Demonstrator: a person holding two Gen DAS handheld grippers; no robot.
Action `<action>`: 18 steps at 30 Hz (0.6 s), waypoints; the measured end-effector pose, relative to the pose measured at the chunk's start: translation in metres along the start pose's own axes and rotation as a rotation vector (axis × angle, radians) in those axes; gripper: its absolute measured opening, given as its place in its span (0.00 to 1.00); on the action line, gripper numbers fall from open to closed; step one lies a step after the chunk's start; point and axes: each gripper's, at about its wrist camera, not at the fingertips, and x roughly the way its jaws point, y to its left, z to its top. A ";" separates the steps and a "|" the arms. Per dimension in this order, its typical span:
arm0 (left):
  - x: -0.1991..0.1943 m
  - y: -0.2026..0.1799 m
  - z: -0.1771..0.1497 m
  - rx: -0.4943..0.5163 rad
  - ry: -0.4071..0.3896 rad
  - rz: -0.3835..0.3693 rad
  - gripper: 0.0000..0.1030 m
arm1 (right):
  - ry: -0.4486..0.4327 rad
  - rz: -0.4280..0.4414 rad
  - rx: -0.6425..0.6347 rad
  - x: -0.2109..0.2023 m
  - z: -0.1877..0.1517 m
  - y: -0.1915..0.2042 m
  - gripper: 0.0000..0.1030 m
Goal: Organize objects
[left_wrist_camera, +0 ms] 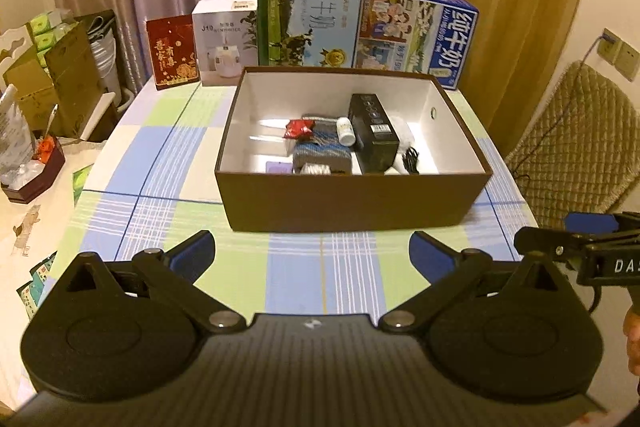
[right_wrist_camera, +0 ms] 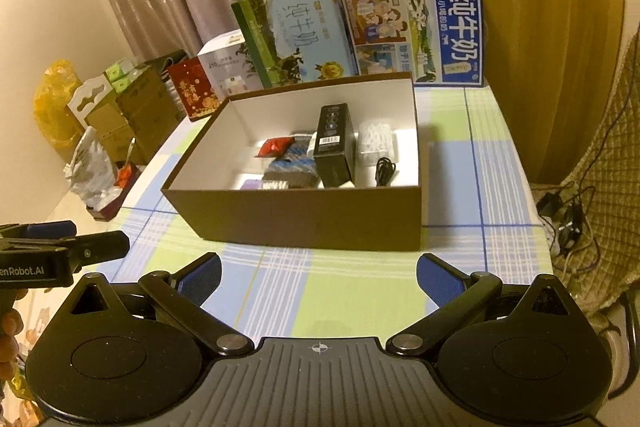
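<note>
From the left wrist, the left gripper (left_wrist_camera: 312,255) hangs with jaws spread and empty before the brown box (left_wrist_camera: 352,199) on the checked tablecloth (left_wrist_camera: 160,155); its near wall hides part of the contents. From the right wrist, the right gripper (right_wrist_camera: 319,277) is likewise spread and empty; a black carton (right_wrist_camera: 334,147) stands out inside, smaller items are unclear.

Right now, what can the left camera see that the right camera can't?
Only the left view shows the wall sockets, the small white bottle in the box, and the right gripper at its edge. Only the right view shows the yellow bag, the cables on the floor, and the left gripper at its edge. Both show the brown box, the black carton inside, the red packet, and the milk cartons behind.
</note>
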 end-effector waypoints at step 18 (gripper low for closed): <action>-0.038 0.029 -0.043 0.046 0.038 -0.079 0.99 | 0.007 -0.073 0.035 -0.030 -0.047 0.054 0.98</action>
